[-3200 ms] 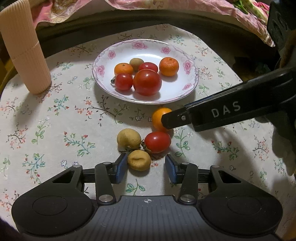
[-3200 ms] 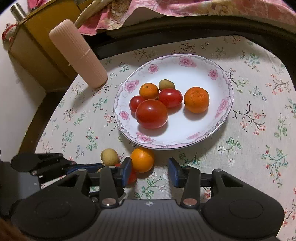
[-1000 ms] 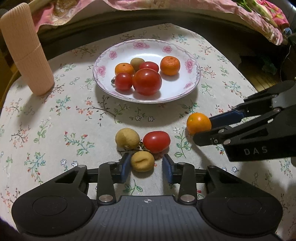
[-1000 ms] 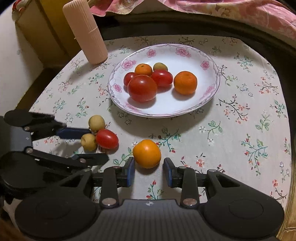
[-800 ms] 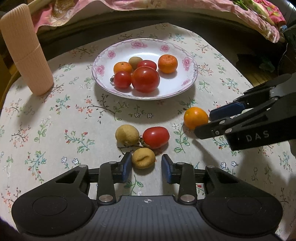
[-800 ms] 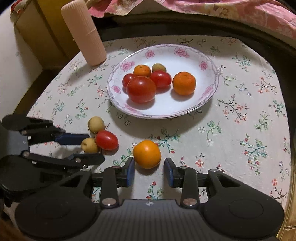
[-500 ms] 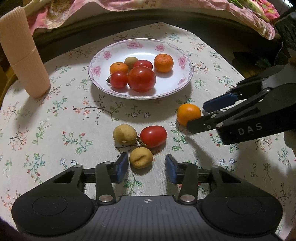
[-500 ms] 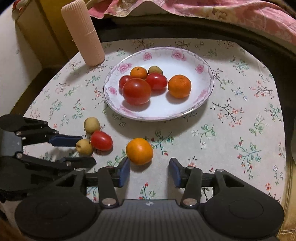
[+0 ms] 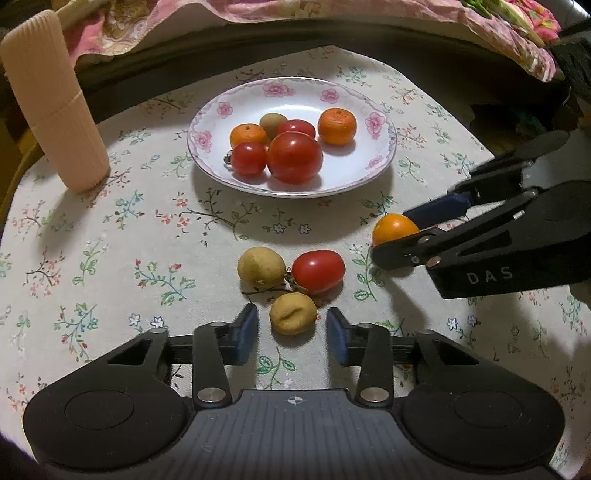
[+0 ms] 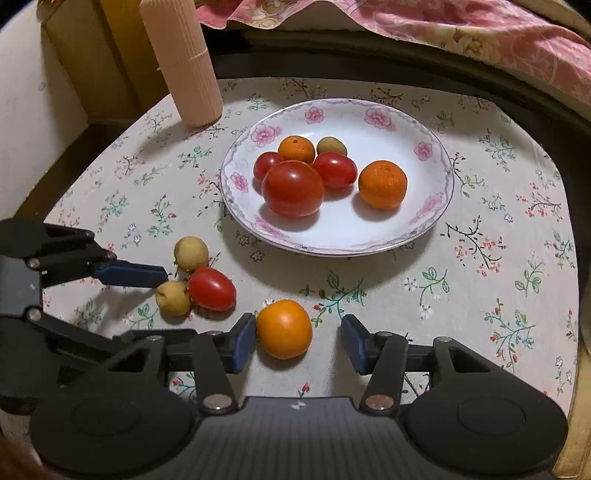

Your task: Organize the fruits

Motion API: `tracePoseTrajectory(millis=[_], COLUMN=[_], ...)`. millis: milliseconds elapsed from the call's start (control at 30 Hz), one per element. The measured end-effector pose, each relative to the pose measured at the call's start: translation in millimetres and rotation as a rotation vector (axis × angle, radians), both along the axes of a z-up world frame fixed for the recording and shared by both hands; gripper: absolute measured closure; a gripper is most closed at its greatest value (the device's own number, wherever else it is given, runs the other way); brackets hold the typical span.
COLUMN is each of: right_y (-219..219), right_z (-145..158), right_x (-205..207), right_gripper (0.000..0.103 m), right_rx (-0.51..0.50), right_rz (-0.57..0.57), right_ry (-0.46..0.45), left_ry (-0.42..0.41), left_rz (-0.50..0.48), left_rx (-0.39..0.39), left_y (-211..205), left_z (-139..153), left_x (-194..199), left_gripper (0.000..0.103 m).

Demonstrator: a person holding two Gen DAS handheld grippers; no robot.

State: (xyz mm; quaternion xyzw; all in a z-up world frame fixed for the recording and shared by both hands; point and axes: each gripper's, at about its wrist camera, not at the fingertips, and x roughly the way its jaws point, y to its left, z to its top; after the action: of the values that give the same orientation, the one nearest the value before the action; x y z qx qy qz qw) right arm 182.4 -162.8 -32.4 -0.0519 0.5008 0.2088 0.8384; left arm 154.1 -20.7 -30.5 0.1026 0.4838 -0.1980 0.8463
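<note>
A flowered white plate (image 9: 384,147) (image 10: 443,192) holds several tomatoes, mandarins and one small tan fruit. In front of it on the cloth lie two tan fruits (image 9: 261,272) and a red oblong tomato (image 9: 318,271) (image 10: 212,288). My left gripper (image 9: 291,325) (image 10: 146,304) straddles the nearer tan fruit (image 9: 293,314) (image 10: 173,298). Its jaws are closing, and both pads are still clear of the fruit. To the right, an orange mandarin (image 9: 393,229) (image 10: 283,328) rests on the cloth between the jaws of my right gripper (image 10: 298,334) (image 9: 393,236). Those jaws are opening, with a gap on the mandarin's right side.
A tall ribbed beige cylinder (image 9: 55,110) (image 10: 181,62) stands at the back left of the flowered tablecloth (image 9: 110,229). Beyond the table's dark far edge lies a pink patterned cloth (image 10: 461,29). A yellow cabinet (image 10: 110,55) stands to the left.
The right gripper carried the mandarin away from the cluster to the right, set it on the cloth and parted its jaws. The left jaws widened briefly, then narrowed around the tan fruit.
</note>
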Motion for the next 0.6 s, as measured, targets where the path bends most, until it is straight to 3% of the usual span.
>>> tracePoseTrajectory(millis=[133,600], right_y=[-0.2,3.0], right_z=[2.1,7.3], right_x=[-0.6,-7.1], right_gripper=[0.067,0.069], right_rx=[0.012,-0.011], right_rz=[0.001,0.025], right_ry=[0.005,-0.006], left_ry=[0.005,0.0], left_rz=[-0.006,-0.028], left_rx=[0.004,0.033], left_y=[-2.8,-6.2], left_z=[0.5,-0.3], left_x=[-0.2,-1.4], left_gripper=[0.062,0.062])
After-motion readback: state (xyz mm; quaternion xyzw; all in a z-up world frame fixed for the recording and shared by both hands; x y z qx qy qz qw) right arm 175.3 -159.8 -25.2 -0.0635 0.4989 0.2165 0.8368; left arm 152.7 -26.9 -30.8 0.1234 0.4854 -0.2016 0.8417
